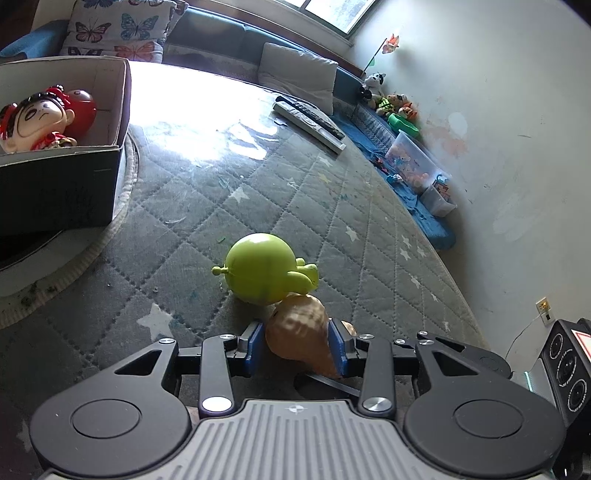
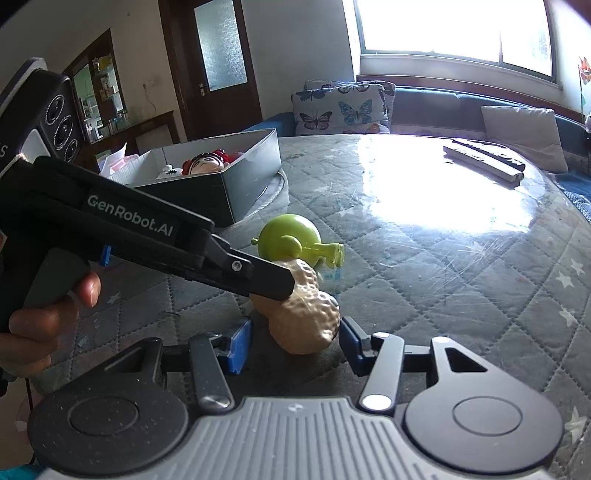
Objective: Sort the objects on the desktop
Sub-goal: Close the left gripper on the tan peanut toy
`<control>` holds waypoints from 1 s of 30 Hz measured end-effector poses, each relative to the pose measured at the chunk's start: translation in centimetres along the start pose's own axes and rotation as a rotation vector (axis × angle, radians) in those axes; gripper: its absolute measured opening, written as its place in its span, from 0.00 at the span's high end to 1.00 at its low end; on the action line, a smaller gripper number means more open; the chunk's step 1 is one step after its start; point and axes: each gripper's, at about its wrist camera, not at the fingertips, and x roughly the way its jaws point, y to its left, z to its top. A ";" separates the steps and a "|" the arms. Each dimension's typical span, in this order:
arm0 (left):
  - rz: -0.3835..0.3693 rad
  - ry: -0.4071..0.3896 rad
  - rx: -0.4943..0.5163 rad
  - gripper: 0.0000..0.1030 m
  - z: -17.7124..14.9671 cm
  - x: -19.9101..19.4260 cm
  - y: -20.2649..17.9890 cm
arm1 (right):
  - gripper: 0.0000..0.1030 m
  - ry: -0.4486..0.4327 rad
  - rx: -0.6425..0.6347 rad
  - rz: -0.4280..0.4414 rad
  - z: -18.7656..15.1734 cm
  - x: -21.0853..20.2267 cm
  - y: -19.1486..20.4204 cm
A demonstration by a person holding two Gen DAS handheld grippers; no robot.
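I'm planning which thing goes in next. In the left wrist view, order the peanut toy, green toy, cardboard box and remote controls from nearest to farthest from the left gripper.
1. Peanut toy: between the left gripper's pads.
2. Green toy: just beyond, touching the peanut.
3. Cardboard box: far left.
4. Remote controls: far side, right of centre.

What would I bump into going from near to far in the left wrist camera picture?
Peanut toy between the left gripper's blue fingers → green round toy → remote controls → grey cushion → window.
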 end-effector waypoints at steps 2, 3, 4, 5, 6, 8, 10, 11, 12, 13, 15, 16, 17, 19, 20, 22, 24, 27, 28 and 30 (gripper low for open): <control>-0.009 0.001 -0.011 0.61 0.0 0.0 0.2 | 0.49 -0.002 0.001 -0.003 0.1 0.0 0.0; -0.013 0.002 -0.014 0.61 0.0 0.0 0.3 | 0.49 -0.003 0.002 -0.005 0.1 0.0 -0.1; -0.017 0.004 -0.017 0.61 0.0 0.0 0.4 | 0.49 -0.005 0.003 -0.006 0.2 0.0 -0.1; -0.021 0.006 -0.020 0.61 0.0 0.1 0.4 | 0.49 -0.007 0.005 -0.007 0.2 -0.1 -0.2; -0.025 0.008 -0.023 0.61 0.0 0.1 0.5 | 0.49 -0.008 0.005 -0.007 0.2 -0.1 -0.2; -0.033 0.011 -0.030 0.61 0.0 0.1 0.7 | 0.49 -0.010 0.004 -0.007 0.2 -0.1 -0.2; -0.035 0.020 -0.042 0.61 0.2 0.1 0.8 | 0.49 -0.008 0.000 -0.004 0.3 0.0 -0.2; -0.036 0.025 -0.051 0.61 0.2 0.2 0.8 | 0.50 -0.007 -0.001 -0.002 0.3 0.0 -0.2; -0.039 0.029 -0.055 0.61 0.3 0.2 0.8 | 0.51 -0.007 -0.003 -0.001 0.3 0.0 -0.2; -0.039 0.029 -0.055 0.61 0.3 0.3 0.8 | 0.53 -0.007 -0.005 0.001 0.3 0.1 -0.1; -0.041 0.029 -0.061 0.61 0.4 0.4 0.9 | 0.54 -0.007 -0.006 0.001 0.4 0.1 -0.1; -0.042 0.030 -0.066 0.61 0.4 0.4 1.0 | 0.55 -0.006 -0.008 0.000 0.4 0.1 -0.1; -0.042 0.030 -0.068 0.61 0.5 0.5 1.0 | 0.55 -0.007 -0.008 0.001 0.5 0.1 -0.1; -0.043 0.030 -0.071 0.61 0.5 0.6 1.0 | 0.57 -0.006 -0.009 0.002 0.5 0.1 -0.2; -0.043 0.029 -0.071 0.61 0.5 0.6 1.0 | 0.58 -0.006 -0.008 0.002 0.5 0.1 -0.3; -0.047 0.024 -0.064 0.61 0.5 0.6 1.0 | 0.59 -0.005 -0.008 0.002 0.5 0.1 -0.4; -0.053 0.017 -0.051 0.61 0.4 0.6 1.0 | 0.59 -0.004 -0.008 0.003 0.5 0.1 -0.4; -0.062 0.014 -0.044 0.61 0.1 0.4 1.2 | 0.60 0.000 -0.009 0.006 0.5 0.0 -0.4; -0.062 0.014 -0.038 0.61 0.1 0.2 1.2 | 0.60 0.002 -0.012 0.007 0.4 -0.1 -0.2; -0.064 0.010 -0.028 0.61 -0.1 -0.3 1.1 | 0.60 0.005 -0.022 0.010 0.4 -0.3 0.1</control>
